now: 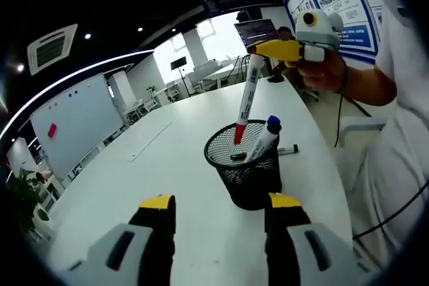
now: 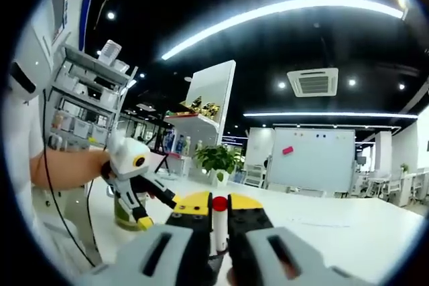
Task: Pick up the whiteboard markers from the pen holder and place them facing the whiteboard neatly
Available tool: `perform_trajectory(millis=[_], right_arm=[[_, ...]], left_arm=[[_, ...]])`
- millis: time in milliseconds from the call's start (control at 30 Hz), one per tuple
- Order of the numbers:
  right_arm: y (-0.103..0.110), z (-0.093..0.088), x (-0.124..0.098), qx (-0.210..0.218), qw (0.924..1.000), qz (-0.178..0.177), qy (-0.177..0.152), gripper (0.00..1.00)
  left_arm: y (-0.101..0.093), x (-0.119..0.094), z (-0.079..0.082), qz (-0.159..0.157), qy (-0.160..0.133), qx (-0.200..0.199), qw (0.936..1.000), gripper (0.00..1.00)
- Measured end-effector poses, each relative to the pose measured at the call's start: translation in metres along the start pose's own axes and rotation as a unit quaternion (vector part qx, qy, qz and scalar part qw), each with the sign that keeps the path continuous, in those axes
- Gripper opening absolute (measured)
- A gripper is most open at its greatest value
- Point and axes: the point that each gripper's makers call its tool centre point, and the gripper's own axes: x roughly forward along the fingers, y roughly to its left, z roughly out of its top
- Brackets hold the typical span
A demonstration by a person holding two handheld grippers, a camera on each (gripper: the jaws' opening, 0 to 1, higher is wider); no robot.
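A black mesh pen holder [image 1: 244, 169] stands on the white table [image 1: 167, 165], just ahead of my open left gripper [image 1: 221, 202]. In it leans a blue-capped marker [image 1: 267, 135]. A red-capped marker [image 1: 245, 102] hangs cap-down over the holder, its cap at the rim, with my right gripper [image 1: 258, 49] shut on its upper end. In the right gripper view the marker's red end [image 2: 219, 203] shows between the shut jaws of that gripper [image 2: 219, 211]. The left gripper [image 2: 157, 211] appears at the left there. The whiteboard [image 1: 70, 122] stands far left; it also shows as the whiteboard [image 2: 312, 159].
One more marker [image 1: 289, 150] lies on the table right of the holder. A person's hand [image 1: 325, 68] holds the right gripper, body close on the right. A potted plant [image 2: 218, 159] and shelves [image 2: 80, 112] stand beyond the table. A strip [image 1: 149, 140] lies mid-table.
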Motion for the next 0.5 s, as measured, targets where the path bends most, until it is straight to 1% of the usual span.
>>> perform_trajectory(millis=[133,267,367,500], right_arm=[[-0.002,0.006,-0.001,0.003,1.0,-0.005,-0.007,0.08],[-0.001,0.006,-0.001,0.013,0.9999,0.0,-0.004,0.08],[-0.003,0.009,0.0,0.01,0.9999,-0.006,-0.006,0.08],[-0.011,0.017,-0.003,0.014,0.9996,-0.019,-0.018,0.08]], left_arm=[[-0.003,0.0,0.002,0.002,0.0,0.0,1.0,0.55],[-0.005,0.0,0.003,0.002,-0.001,0.0,1.0,0.55],[-0.006,0.0,0.003,0.001,-0.001,0.0,1.0,0.55],[-0.005,0.0,0.004,0.002,-0.001,0.0,1.0,0.55]])
